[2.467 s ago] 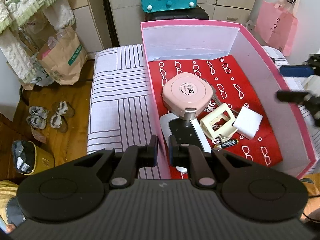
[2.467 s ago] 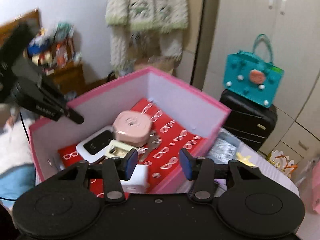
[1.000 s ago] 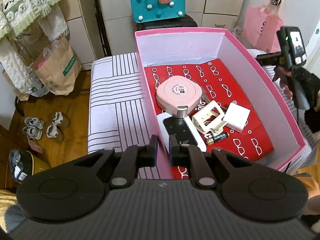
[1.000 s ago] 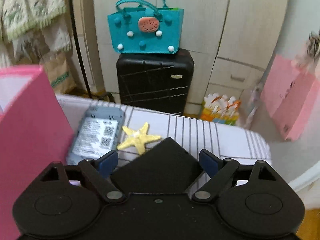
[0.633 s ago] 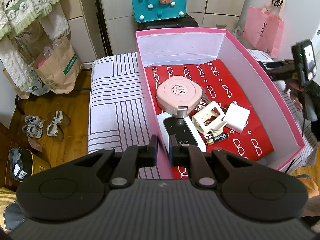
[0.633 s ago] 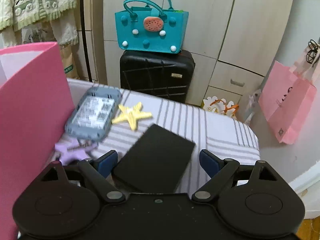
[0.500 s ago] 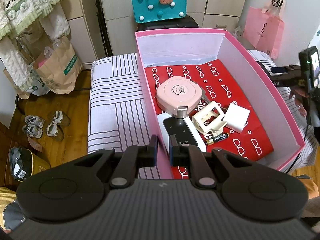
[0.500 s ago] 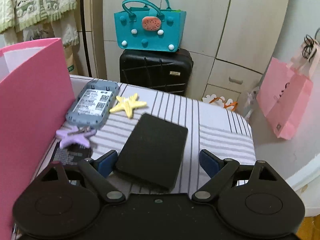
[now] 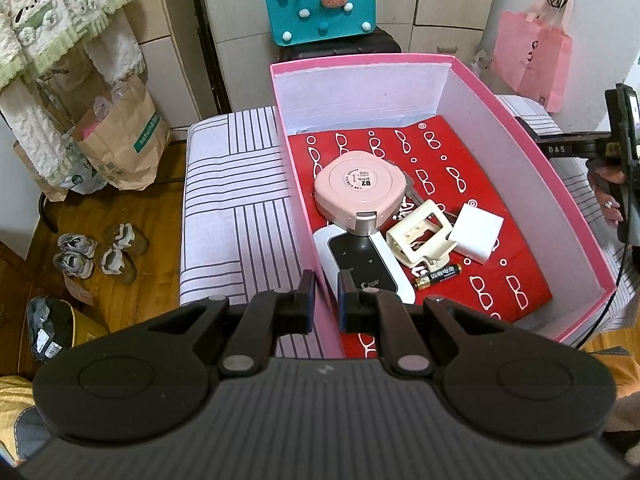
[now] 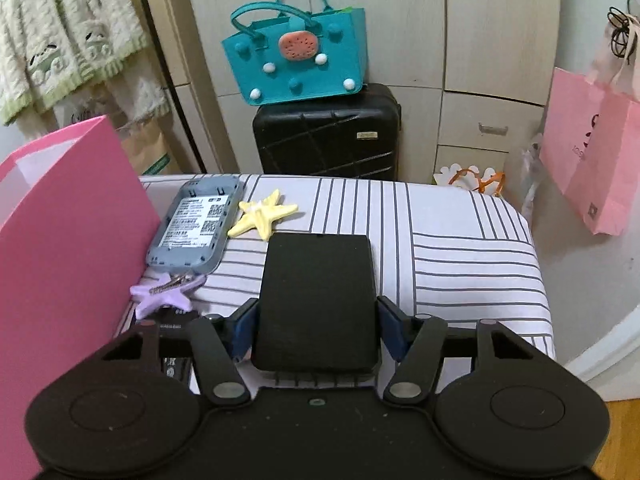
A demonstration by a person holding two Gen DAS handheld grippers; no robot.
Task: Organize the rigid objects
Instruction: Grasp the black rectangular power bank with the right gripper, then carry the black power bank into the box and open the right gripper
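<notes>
A pale cloth with dark stripes (image 10: pixel 460 248) is being used as the working surface, and beyond it wooden flooring (image 9: pixel 132 264), a brown paper bag (image 9: pixel 120 136), pale cupboard doors (image 10: pixel 472 48), a black suitcase (image 10: pixel 328 136) topped by a teal felt bag (image 10: pixel 296 56), and a pink shopping bag (image 10: pixel 600 160) are being shown.

The near left wall of the pink box (image 9: pixel 560 184) is being straddled by the left gripper (image 9: pixel 323 292), whose fingers are being held narrowly apart with one on each side of that wall; whether the wall is actually being pinched cannot be told. Inside the box, on a red patterned lining, one white device with a dark face (image 9: pixel 360 256) is lying nearest the fingers, one battery (image 9: pixel 438 276) is lying just to its right, one cream plastic clip (image 9: pixel 420 232) and one white adapter block (image 9: pixel 476 232) are lying behind the battery, and one round pink case (image 9: pixel 360 188) is resting partly over the white device.

In the right wrist view, a flat black case (image 10: pixel 318 300) is being bracketed by the right gripper (image 10: pixel 318 334), its fingers lying against both long edges (contact looks close, though pressure cannot be judged). To the left, close to the box's outer wall, one purple star clip (image 10: pixel 164 294) is lying; one grey device with labels (image 10: pixel 196 226) is lying behind it, and one yellow star (image 10: pixel 262 214) is lying just beyond the black case.
</notes>
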